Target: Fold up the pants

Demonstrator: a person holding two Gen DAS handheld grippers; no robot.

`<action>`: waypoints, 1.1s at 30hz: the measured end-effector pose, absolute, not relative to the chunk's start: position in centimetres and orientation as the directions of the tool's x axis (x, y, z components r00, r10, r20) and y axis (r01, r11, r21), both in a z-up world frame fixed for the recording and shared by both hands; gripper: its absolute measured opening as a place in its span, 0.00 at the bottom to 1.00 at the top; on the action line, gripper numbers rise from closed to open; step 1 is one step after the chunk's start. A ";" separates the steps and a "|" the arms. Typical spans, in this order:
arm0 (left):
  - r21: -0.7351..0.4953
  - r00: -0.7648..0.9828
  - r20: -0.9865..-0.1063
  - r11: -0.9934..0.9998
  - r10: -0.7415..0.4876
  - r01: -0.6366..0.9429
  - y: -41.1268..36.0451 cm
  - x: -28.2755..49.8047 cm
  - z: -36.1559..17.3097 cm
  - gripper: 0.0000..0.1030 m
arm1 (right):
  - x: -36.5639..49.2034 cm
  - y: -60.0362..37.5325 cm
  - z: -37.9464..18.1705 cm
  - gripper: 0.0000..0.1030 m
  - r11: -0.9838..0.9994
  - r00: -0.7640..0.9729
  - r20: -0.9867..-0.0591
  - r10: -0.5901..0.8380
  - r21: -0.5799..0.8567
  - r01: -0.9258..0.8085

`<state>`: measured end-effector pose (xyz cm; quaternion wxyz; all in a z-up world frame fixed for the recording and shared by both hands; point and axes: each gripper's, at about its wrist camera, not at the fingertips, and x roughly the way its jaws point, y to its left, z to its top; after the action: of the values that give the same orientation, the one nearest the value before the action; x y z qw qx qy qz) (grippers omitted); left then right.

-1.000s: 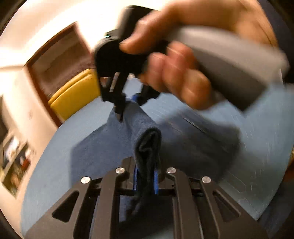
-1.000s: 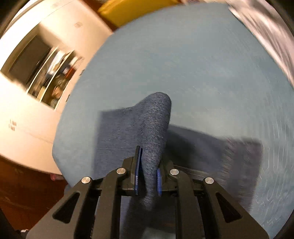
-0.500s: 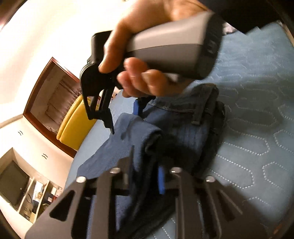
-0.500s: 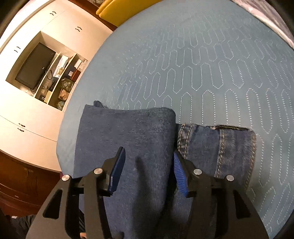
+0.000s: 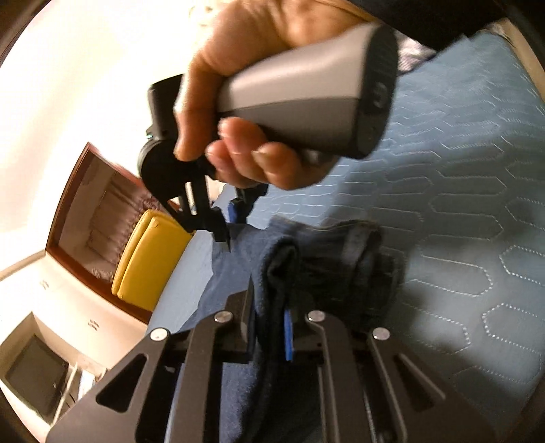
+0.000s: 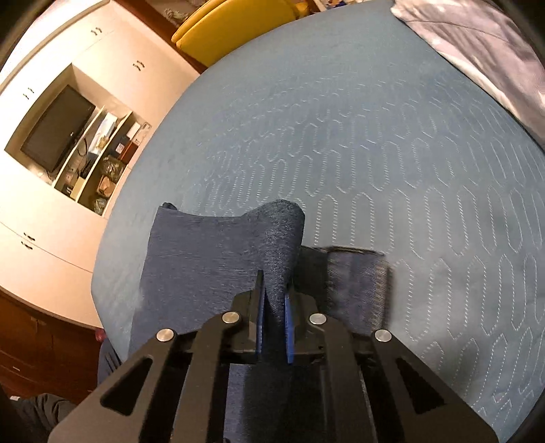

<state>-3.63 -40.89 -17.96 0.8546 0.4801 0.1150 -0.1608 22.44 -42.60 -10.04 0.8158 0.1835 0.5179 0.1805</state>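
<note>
The dark blue denim pants [image 6: 211, 259] lie partly folded on the blue quilted bedspread [image 6: 391, 163]. My right gripper [image 6: 274, 317] is shut on a raised fold of the pants, with the waistband edge [image 6: 357, 276] lying flat to its right. My left gripper [image 5: 269, 327] is shut on the folded edge of the pants [image 5: 279, 259]. In the left wrist view the other gripper [image 5: 226, 221] is held by a hand [image 5: 245, 112] just beyond, its fingers down at the far edge of the pants.
A yellow chair [image 5: 146, 262] stands past the bed's far edge, also in the right wrist view [image 6: 235, 27]. A white cabinet with a TV [image 6: 58, 129] and shelves is to the left. A grey patterned pillow [image 6: 483, 51] lies at the bed's far right.
My right gripper, open over the flat pants half a second ago, has shut on a fold and lifted it. My left gripper keeps its hold on the fold.
</note>
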 end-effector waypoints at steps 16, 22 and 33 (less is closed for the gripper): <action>0.680 0.855 -0.476 0.529 -0.207 0.507 -40.1 -1.9 -17.1 0.40 | 19.1 -43.9 -11.8 0.29 0.882 0.464 -0.776 0.427 0.471 -0.024; 0.447 0.753 -0.587 0.656 -0.298 0.608 -34.9 -1.2 -12.2 0.68 | 15.4 -43.3 -2.9 0.63 0.974 0.500 -0.862 -0.078 0.040 0.221; 0.079 0.602 -0.783 0.936 -0.155 0.343 -12.4 4.4 -1.5 0.75 | -3.9 -28.1 21.8 0.82 0.948 0.670 -0.675 -0.309 -0.279 0.156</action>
<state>4.40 -12.39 -1.46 0.8881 0.1115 0.4233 -0.1402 -3.92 -28.09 21.80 0.9084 -0.0992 0.3854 -0.1281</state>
